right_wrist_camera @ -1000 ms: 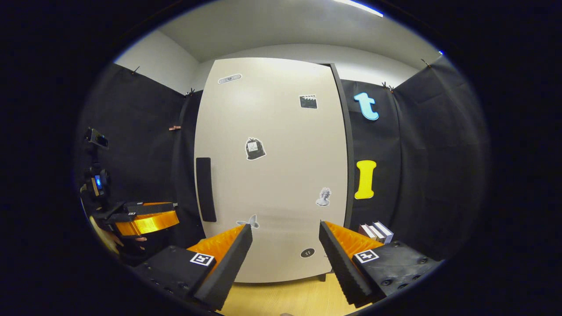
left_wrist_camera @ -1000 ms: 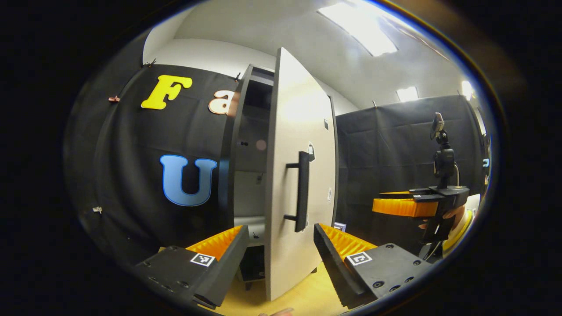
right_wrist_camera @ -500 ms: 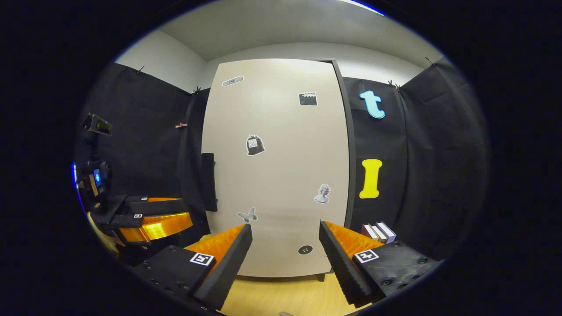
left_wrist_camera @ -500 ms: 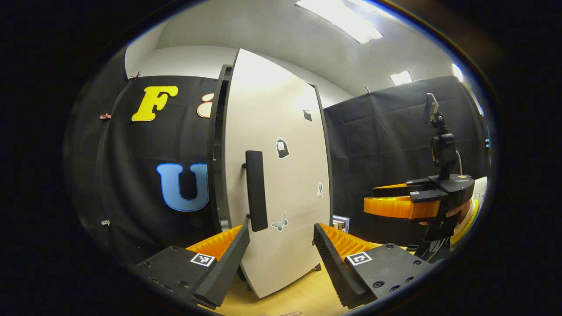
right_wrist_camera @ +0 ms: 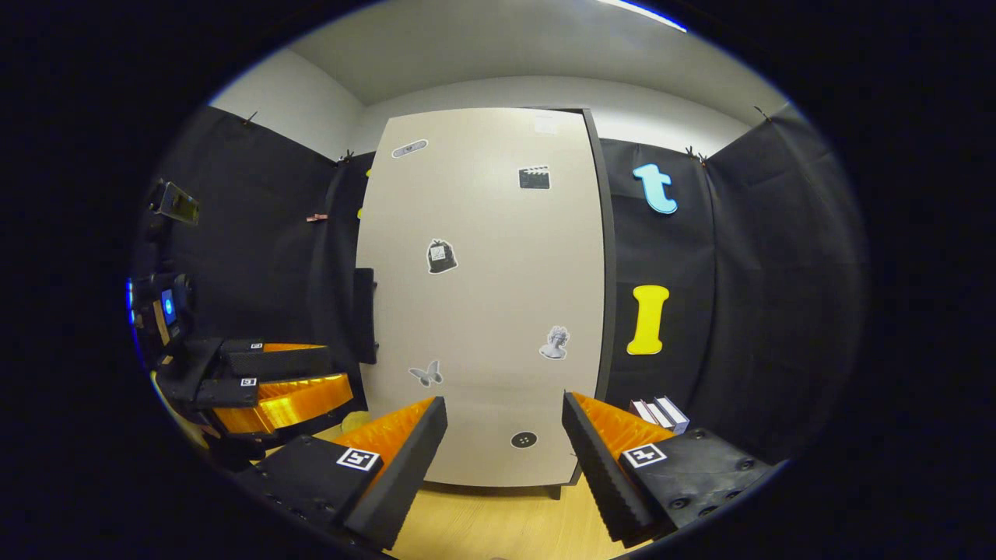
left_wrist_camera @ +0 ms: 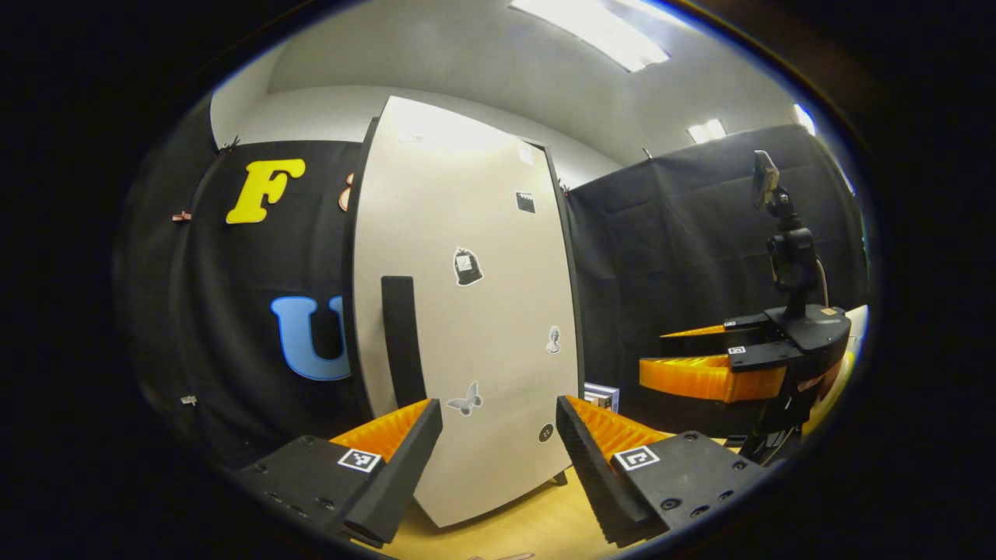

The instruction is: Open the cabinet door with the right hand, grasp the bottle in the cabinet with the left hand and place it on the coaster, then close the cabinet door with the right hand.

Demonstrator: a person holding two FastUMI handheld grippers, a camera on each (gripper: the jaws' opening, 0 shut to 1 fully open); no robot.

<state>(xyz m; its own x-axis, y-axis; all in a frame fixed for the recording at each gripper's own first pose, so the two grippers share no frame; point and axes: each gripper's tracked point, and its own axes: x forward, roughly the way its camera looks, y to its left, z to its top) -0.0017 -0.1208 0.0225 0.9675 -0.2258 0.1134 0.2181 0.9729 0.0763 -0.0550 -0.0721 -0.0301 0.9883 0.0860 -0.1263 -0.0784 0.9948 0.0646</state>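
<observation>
Item: cabinet door (right_wrist_camera: 482, 295), pale, tall; we see it shut flush against the dark cabinet frame (right_wrist_camera: 609, 264) in the right gripper view, and it stands likewise in the left gripper view (left_wrist_camera: 467, 311). Fittings: a dark upright handle (left_wrist_camera: 402, 342) near the door's left edge; small stickers scattered over its face, among them a butterfly (right_wrist_camera: 426, 374) and a bust (right_wrist_camera: 554, 343). Left gripper (left_wrist_camera: 498, 451): we note its fingers apart with nothing between them, held short of the door above the wooden table (left_wrist_camera: 537, 525). Right gripper (right_wrist_camera: 504, 455): fingers likewise apart and empty, facing the door's lower part and clear of it; we see it also at the right of the left gripper view (left_wrist_camera: 712, 365), well apart from the door. Bottle and coaster: we cannot place either from these views. Sundries: a few books (right_wrist_camera: 660, 412) standing on the table just right of the cabinet; ceiling lights (left_wrist_camera: 591, 31) overhead.
</observation>
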